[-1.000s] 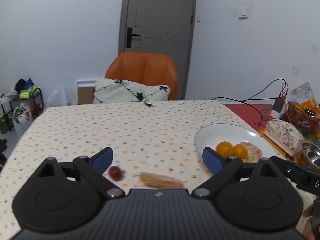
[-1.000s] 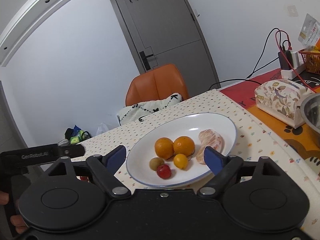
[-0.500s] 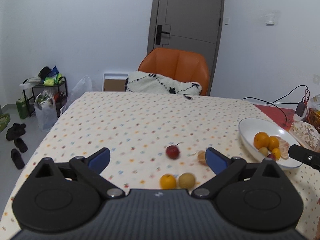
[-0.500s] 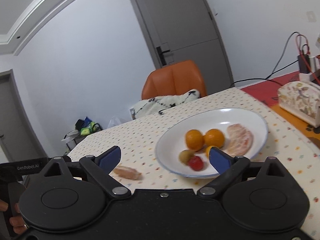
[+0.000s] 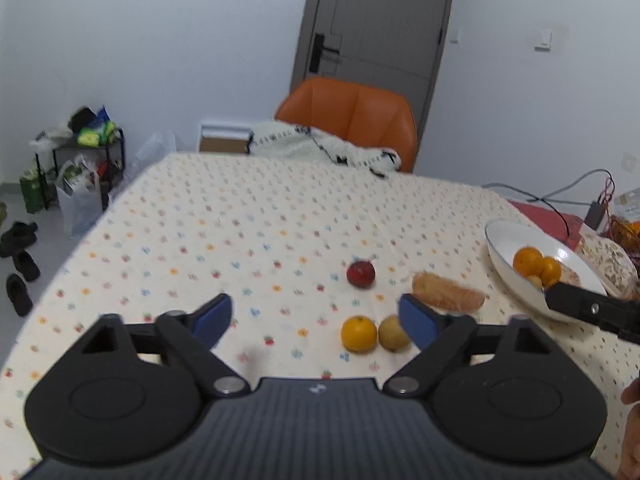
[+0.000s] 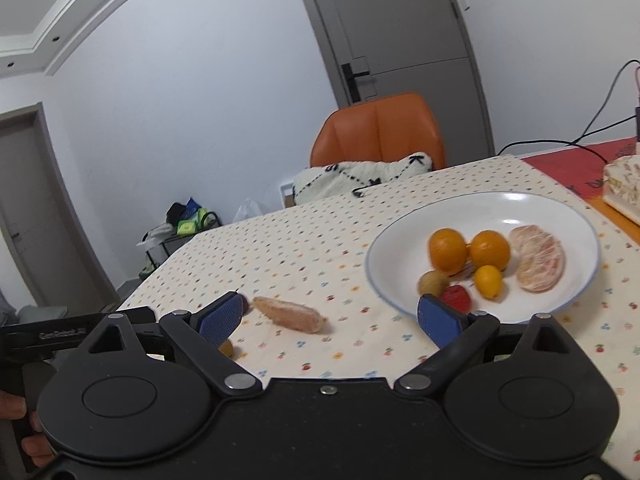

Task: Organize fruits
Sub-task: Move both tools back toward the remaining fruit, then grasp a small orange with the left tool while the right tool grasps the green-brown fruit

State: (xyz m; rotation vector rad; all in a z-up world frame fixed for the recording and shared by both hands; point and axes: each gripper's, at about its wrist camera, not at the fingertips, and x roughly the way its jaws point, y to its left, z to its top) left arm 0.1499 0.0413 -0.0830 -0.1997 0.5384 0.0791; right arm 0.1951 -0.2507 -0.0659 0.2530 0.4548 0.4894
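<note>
Left gripper [image 5: 316, 316]: jaws apart and just closing in, nothing between the pads.
Right gripper [image 6: 332, 316]: spread wide, empty.
Loose fruits: red fruit [image 5: 360, 274], orange [image 5: 359, 334], brown fruit [image 5: 392, 333], peeled segment [image 5: 447, 296], on the table [image 5: 240, 220] mid-cloth.
Plate [image 6: 560, 208]: toward the table's right edge, holding oranges [image 6: 448, 250].

On the table [image 5: 240, 216] four fruits lie loose: an orange [image 5: 359, 334] touching a small round fruit [image 5: 392, 333] on its right; behind them a cherry-like fruit [image 5: 361, 274], and right of that a peeled segment [image 5: 447, 295]; further right stands the plate [image 6: 400, 240], holding more fruit; a chair [image 5: 352, 116] stands behind the table.
</note>
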